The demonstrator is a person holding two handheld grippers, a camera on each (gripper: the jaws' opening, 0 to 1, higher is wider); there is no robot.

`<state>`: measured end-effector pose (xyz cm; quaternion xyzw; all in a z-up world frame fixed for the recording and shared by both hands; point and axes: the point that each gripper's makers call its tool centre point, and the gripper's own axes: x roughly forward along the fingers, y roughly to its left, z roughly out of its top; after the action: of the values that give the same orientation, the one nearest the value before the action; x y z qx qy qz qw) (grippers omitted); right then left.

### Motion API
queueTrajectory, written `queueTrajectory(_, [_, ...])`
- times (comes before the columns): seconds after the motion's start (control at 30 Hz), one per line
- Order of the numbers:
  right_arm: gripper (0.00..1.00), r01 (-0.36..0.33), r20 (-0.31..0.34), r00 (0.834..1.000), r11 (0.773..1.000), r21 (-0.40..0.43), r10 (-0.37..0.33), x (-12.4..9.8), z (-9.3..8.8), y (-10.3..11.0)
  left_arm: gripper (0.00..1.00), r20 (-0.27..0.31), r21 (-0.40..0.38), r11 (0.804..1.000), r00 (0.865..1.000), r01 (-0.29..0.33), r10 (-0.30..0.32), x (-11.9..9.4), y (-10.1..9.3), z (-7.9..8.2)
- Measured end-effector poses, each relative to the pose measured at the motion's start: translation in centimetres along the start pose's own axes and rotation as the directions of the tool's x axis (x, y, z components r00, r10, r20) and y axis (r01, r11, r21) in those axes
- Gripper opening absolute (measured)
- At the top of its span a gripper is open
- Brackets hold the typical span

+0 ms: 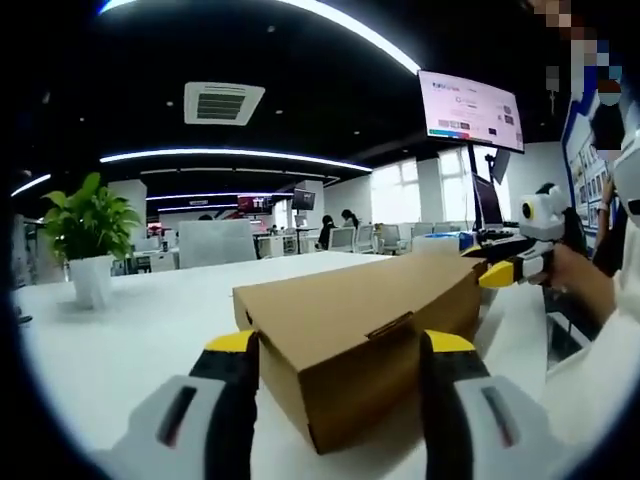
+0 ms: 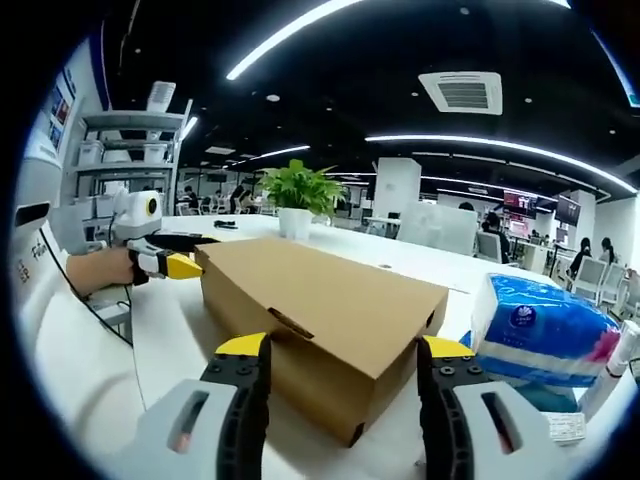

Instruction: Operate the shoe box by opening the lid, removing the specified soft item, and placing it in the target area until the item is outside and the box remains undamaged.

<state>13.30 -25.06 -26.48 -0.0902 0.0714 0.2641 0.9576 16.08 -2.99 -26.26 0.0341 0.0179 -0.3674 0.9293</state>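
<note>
On the white table, a closed cardboard shoe box is lying with its lid flat and its front tab tucked down; in the left gripper view it is sitting near the table's near edge, one corner pointing toward the camera. The left gripper is standing wide open at that end of the box, its yellow-tipped jaws reaching up on either side of the near corner, though whether they are touching the cardboard cannot be told. The right gripper is standing open the same way at the opposite end, its jaws flanking the corner nearest its own camera in the right gripper view. Each gripper is also appearing in the other's view at the far end of the box, held by a hand. Just beside the box, toward the table's edge in the right gripper view, a blue and white soft pack of tissues is resting. Farther along the table a potted green plant in a white pot is standing, well apart from the box. Beyond the table, a screen is hanging from the dark ceiling.
</note>
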Motion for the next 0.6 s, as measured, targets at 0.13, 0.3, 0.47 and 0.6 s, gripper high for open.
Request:
queueTrajectory(0.13, [0.59, -0.003, -0.020, 1.000, 1.000, -0.026, 0.003, 0.0, -0.4, 0.0, 0.68, 0.003, -0.016, 1.000, 1.000, 0.001, -0.001, 0.0, 0.1, 0.1])
queueTrajectory(0.3, [0.59, -0.006, -0.024, 1.000, 1.000, -0.016, 0.006, 0.1, -0.5, -0.3, 0.68, -0.005, -0.017, 1.000, 1.000, 0.022, -0.022, -0.2, 0.0, 0.1])
queueTrajectory(0.47, [0.57, -0.006, -0.031, 1.000, 0.999, -0.032, 0.005, -0.3, -0.2, -0.2, 0.64, -0.037, -0.001, 0.999, 0.998, 0.048, -0.048, -0.5, 0.4, 0.2])
queueTrajectory(0.6, [0.62, -0.033, -0.032, 0.999, 0.999, -0.008, 0.033, -0.7, 0.6, 0.0, 0.72, -0.007, -0.017, 0.997, 0.998, 0.069, -0.070, -1.0, 0.4, 1.7])
